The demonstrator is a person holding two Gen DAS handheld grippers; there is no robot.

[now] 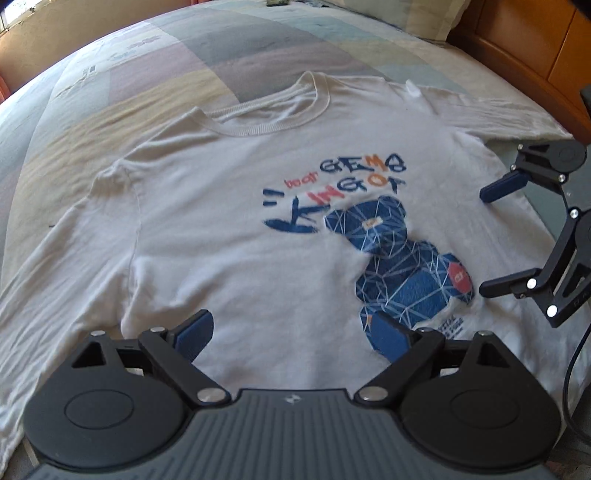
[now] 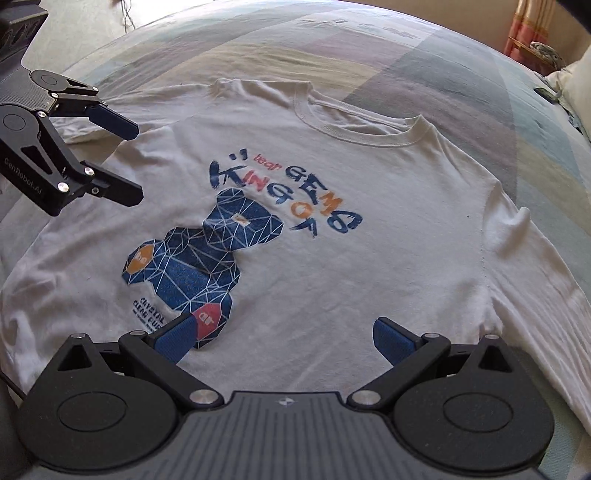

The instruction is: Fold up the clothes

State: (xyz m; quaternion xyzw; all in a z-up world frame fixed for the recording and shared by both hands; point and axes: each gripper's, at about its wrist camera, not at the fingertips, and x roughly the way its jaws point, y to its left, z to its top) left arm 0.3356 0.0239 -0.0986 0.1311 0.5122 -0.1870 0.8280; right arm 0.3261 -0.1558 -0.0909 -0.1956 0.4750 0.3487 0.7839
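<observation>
One T-shirt point(image 1: 229, 236), two open grippers point(image 1: 291, 336)

T-shirt point(image 1: 229, 221) flat on bed point(image 1: 147, 66), pillow point(image 1: 417, 18) behind

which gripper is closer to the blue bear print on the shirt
Too close to call. The left gripper hovers open over the blue bear print, at its lower edge; the right gripper does likewise.

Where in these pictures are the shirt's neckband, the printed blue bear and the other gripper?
neckband point(image 2: 364, 134): right wrist view, front ribbing.
blue bear point(image 2: 207, 254): right wrist view, its body.
left gripper point(image 2: 138, 162): right wrist view, gap between open fingertips.
</observation>
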